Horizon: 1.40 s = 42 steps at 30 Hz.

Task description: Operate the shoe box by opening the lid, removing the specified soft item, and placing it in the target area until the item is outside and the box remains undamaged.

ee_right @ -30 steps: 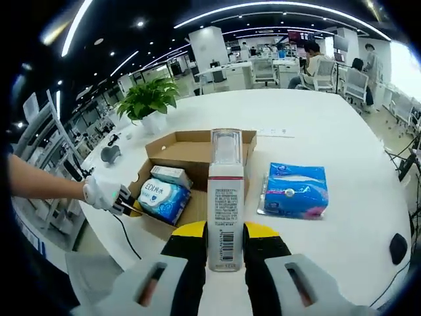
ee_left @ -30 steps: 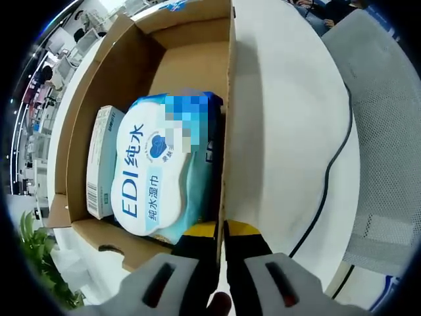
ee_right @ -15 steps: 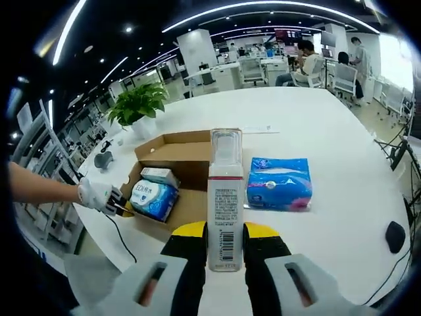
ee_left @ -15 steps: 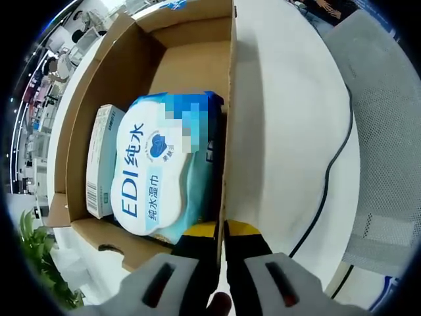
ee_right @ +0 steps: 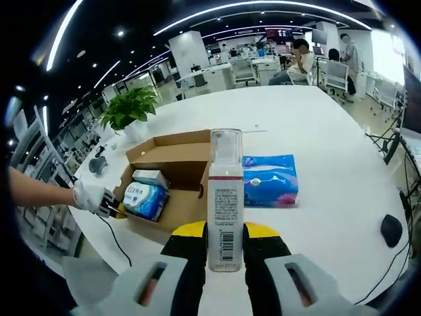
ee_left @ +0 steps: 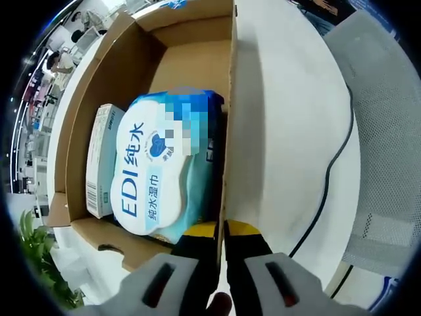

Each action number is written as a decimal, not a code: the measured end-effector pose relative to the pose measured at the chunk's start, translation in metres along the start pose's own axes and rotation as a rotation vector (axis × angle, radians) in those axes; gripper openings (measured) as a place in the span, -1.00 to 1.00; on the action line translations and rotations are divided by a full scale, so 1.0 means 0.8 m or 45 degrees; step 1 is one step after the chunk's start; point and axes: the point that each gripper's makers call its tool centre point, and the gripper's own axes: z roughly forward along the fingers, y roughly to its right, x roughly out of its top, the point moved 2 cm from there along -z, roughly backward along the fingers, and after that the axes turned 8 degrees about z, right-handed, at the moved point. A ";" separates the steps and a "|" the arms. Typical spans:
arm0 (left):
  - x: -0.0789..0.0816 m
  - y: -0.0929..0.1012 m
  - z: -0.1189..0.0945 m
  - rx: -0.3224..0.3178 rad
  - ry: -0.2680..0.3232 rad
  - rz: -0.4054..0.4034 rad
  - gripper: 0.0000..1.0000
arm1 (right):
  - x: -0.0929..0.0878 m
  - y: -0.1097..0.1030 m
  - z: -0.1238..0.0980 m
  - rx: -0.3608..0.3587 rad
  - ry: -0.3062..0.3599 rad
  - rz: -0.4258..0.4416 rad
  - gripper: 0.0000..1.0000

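2 items in open box (ee_left: 197, 59): wipes pack (ee_left: 161, 168), small carton (ee_left: 102, 161); left tongs (ee_left: 220, 230) pinch box wall; right tongs (ee_right: 225, 232) clamp bottle (ee_right: 225, 197)

Potted plant (ee_right: 129, 106), perhaps mouse (ee_right: 390, 230).

In the left gripper view, the open brown cardboard shoe box (ee_left: 174, 62) has its far end cut off by the picture's top edge. The blue-and-white soft pack of wet wipes (ee_left: 161, 168) partly hides the white carton (ee_left: 100, 161) beside it and the box floor beneath. The black cable (ee_left: 329, 178) runs out of sight under the left hand-held gripper (ee_left: 222, 232). In the right gripper view, print on the white pump bottle (ee_right: 225, 204) is too small to read.
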 end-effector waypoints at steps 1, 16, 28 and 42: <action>0.000 0.000 0.000 -0.001 0.000 0.001 -0.97 | 0.000 0.002 0.000 -0.004 0.003 0.003 -0.66; 0.000 0.001 -0.001 -0.001 0.001 0.001 -0.97 | 0.001 0.034 -0.011 -0.125 0.104 0.024 -0.66; 0.000 0.001 0.000 0.000 -0.001 0.008 -0.97 | -0.005 0.075 -0.021 -0.185 0.196 0.186 -0.66; 0.001 0.001 0.000 0.000 -0.004 0.003 -0.97 | -0.097 0.080 -0.013 -0.217 0.129 0.528 -0.66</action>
